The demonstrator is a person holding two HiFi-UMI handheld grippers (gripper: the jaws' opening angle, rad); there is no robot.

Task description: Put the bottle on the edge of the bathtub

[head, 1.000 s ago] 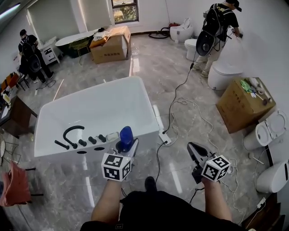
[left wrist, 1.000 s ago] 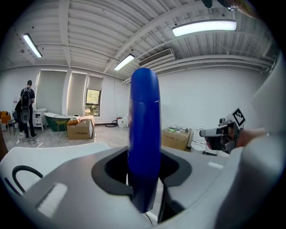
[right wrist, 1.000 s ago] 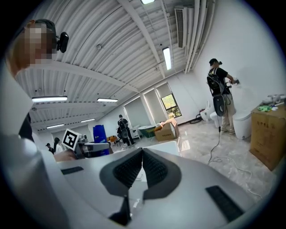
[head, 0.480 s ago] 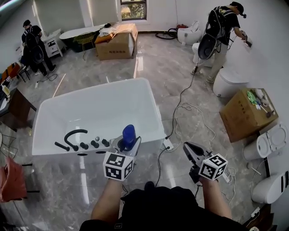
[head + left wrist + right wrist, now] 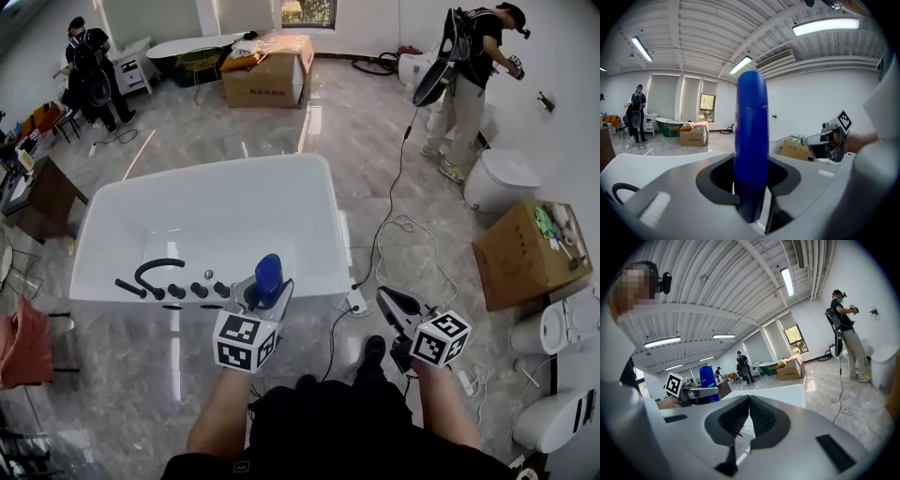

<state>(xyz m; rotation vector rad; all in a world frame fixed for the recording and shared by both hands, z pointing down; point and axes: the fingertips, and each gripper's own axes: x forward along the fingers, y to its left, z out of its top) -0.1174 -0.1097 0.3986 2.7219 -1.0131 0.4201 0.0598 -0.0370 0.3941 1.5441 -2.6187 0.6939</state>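
Note:
My left gripper (image 5: pixel 264 292) is shut on a tall blue bottle (image 5: pixel 268 278), held upright just in front of the near rim of the white bathtub (image 5: pixel 309 173). In the left gripper view the blue bottle (image 5: pixel 751 159) fills the middle, clamped between the jaws of the left gripper (image 5: pixel 749 187). The right gripper view shows the same bottle (image 5: pixel 707 377) at the left. My right gripper (image 5: pixel 392 304) hangs over the floor to the right of the tub, its jaws shut with nothing between them. The right gripper (image 5: pixel 749 414) shows its ribbed pads touching.
A black faucet (image 5: pixel 153 273) and several black knobs (image 5: pixel 192 290) sit on the tub's near ledge. A power strip (image 5: pixel 356 301) and cables lie on the floor by the tub's right corner. Cardboard boxes (image 5: pixel 530 253), toilets (image 5: pixel 502 178) and other people (image 5: pixel 473 66) stand around the room.
Both grippers have moved forward toward the bathtub, the blue bottle still in the left one. The tub's near ledge now lies closer below the bottle.

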